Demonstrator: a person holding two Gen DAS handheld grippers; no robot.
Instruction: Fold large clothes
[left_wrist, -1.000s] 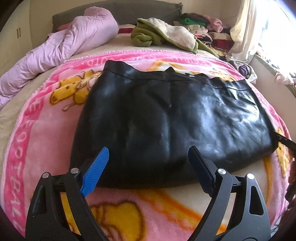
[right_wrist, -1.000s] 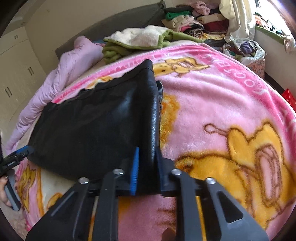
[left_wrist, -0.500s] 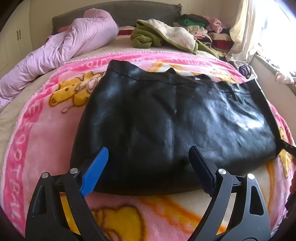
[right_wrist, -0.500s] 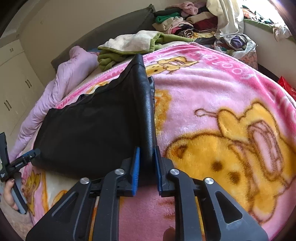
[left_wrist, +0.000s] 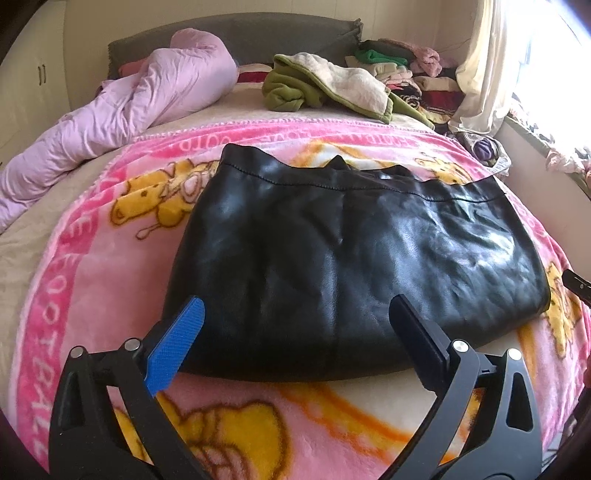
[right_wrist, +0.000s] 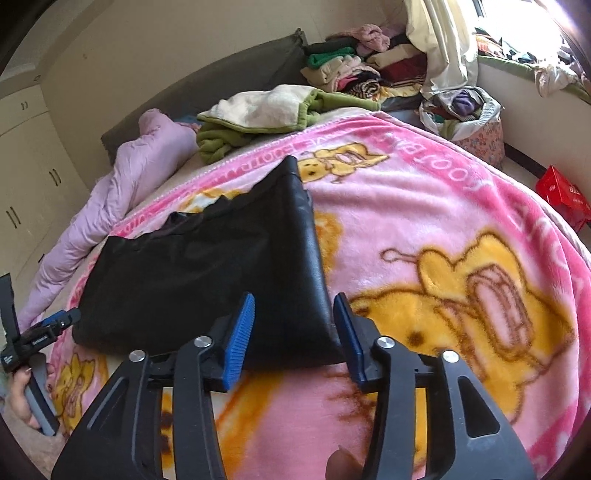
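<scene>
The right gripper (right_wrist: 293, 321), clamped a second ago on the corner of a folded black leather garment (left_wrist: 351, 258), has let go; its jaws are opening, the corner lying loose between the two blue pads without touching them. The left gripper (left_wrist: 295, 328) has spread a little more and is opening too, its jaws wide over the garment's near edge, nothing pinched. The garment has dropped flat; its right edge, earlier pulled up in a ridge, now lies on the pink cartoon blanket (left_wrist: 92, 266). One garment and two grippers are in view; a hand (right_wrist: 26, 402) grips the left tool's handle. Bare blanket surrounds the garment on every side, widest to its right. A lilac duvet (left_wrist: 122, 110), a green-and-cream fleece (left_wrist: 317, 86) and stacked clothes (right_wrist: 351, 70) line the bed's far end, well apart from it.
</scene>
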